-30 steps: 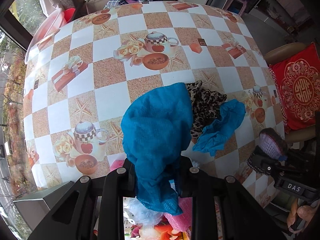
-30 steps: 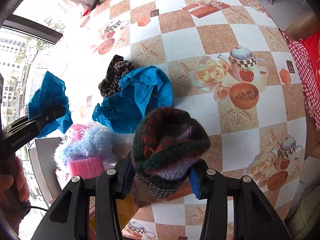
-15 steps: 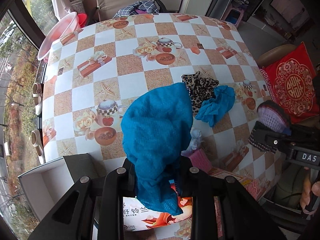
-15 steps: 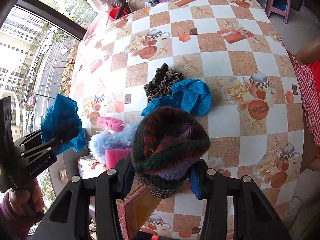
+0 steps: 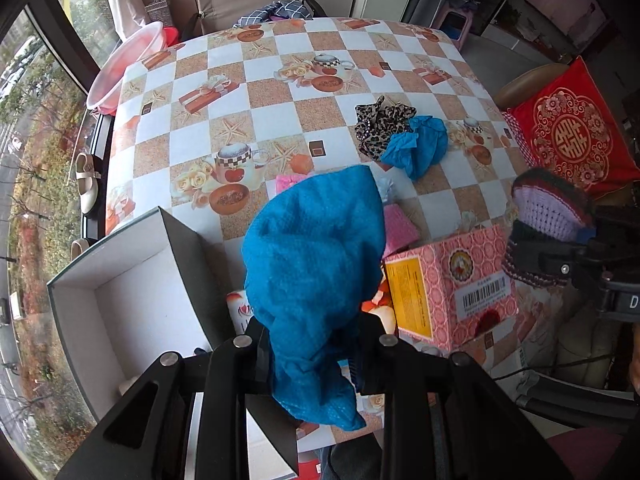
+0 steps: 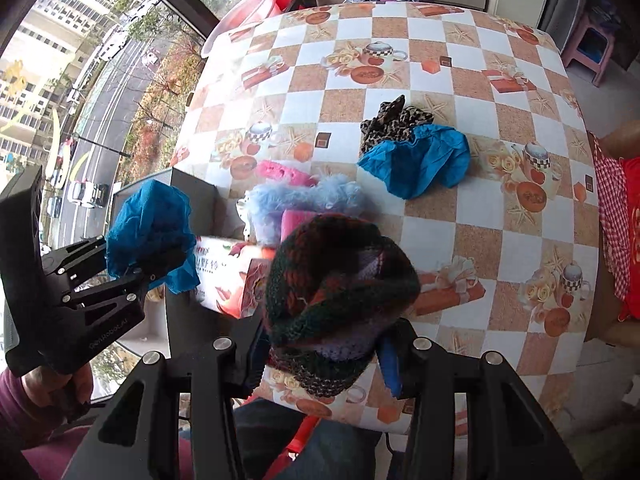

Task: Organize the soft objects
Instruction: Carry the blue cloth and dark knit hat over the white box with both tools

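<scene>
We hold the blue cloth (image 5: 316, 256) pinched in the closed left gripper (image 5: 316, 350) beside the open box (image 5: 120, 292), and the knitted hat (image 6: 340, 276) clamped in the right gripper (image 6: 324, 354); the loose hanging cloth could catch the box wall and fall outside.

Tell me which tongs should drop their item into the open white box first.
Left. The left tongs, shut on the blue cloth, hang beside the open white box. The right tongs, holding the knitted hat, sit farther off, past the pink carton.
</scene>
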